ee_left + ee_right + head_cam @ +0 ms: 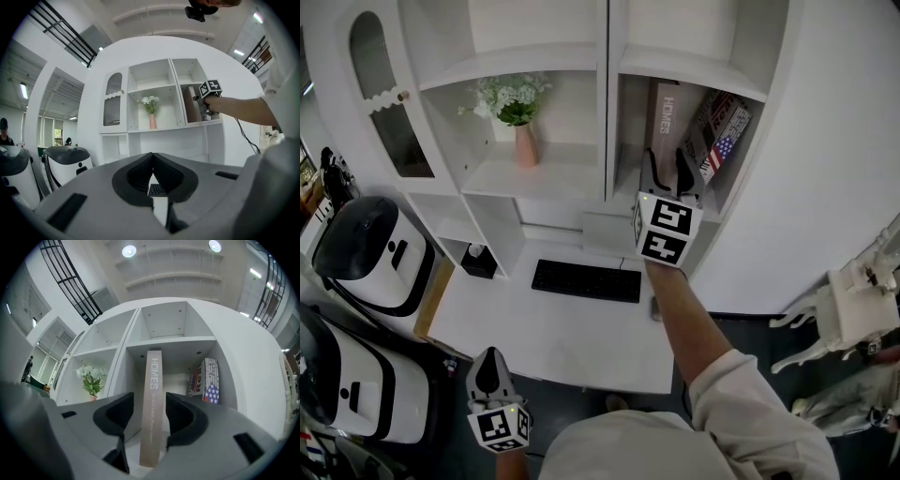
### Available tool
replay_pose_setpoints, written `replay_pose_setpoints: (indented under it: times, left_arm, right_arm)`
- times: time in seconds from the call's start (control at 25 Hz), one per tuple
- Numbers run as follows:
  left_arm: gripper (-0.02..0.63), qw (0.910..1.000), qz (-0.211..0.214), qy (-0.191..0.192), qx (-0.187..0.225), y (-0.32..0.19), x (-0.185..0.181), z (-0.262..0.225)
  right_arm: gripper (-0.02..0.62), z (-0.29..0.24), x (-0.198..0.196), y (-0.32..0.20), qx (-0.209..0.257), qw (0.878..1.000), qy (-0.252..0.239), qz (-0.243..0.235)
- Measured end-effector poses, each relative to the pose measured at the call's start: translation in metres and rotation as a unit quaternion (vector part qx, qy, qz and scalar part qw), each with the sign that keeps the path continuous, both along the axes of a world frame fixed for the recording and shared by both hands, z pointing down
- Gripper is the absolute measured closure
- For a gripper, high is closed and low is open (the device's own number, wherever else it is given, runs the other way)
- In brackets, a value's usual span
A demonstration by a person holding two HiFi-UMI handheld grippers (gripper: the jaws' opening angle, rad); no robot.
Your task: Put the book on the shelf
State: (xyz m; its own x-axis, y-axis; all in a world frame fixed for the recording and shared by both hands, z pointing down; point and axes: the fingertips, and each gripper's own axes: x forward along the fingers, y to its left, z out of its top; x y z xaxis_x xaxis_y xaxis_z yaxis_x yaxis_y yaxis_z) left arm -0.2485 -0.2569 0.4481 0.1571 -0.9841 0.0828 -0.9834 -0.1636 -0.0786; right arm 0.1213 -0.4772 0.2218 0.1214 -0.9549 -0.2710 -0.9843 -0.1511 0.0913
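Right gripper view: book (153,380) stands upright, spine out, betw. right gripper (147,401) spread jaws; left gripper (151,161) jaws together.

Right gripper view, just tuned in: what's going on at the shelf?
The person's right gripper reaches into the right-hand shelf compartment, where the HOMES book stands upright between its jaws. The jaws are apart, with a gap on the book's left side, so it looks set down rather than clamped. A flag-covered book leans further right. The left gripper is shut and empty, low by the desk.
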Motion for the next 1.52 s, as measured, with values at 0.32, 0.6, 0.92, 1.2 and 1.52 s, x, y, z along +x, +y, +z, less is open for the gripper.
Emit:
replay_pose_setpoints:
  times: [0.32,0.6,0.92,1.2,1.52]
  left_arm:
    - [0.604,1.0,0.004,-0.003,0.003,0.023,0.003,-0.004]
    - [0.604,0.9999,0.012,-0.006,0.005,0.042,0.008,-0.006]
    - [0.604,0.9997,0.019,-0.009,0.007,0.063,0.013,-0.009]
    - [0.604,0.9995,0.027,-0.011,0.01,0.085,0.02,-0.01]
    - [0.604,0.9993,0.034,-0.013,0.012,0.103,0.028,-0.012]
  right_arm:
    - [0.404,0.004,-0.014,0.038,0.002,0.999,0.013,-0.049]
    - [0.439,0.015,-0.025,0.073,-0.002,0.996,0.029,-0.089]
    - [0.471,0.032,-0.036,0.119,-0.011,0.99,0.039,-0.138]
    - [0.52,0.051,-0.039,0.159,-0.022,0.985,0.044,-0.166]
    - [0.577,0.068,-0.042,0.202,-0.035,0.978,0.041,-0.202]
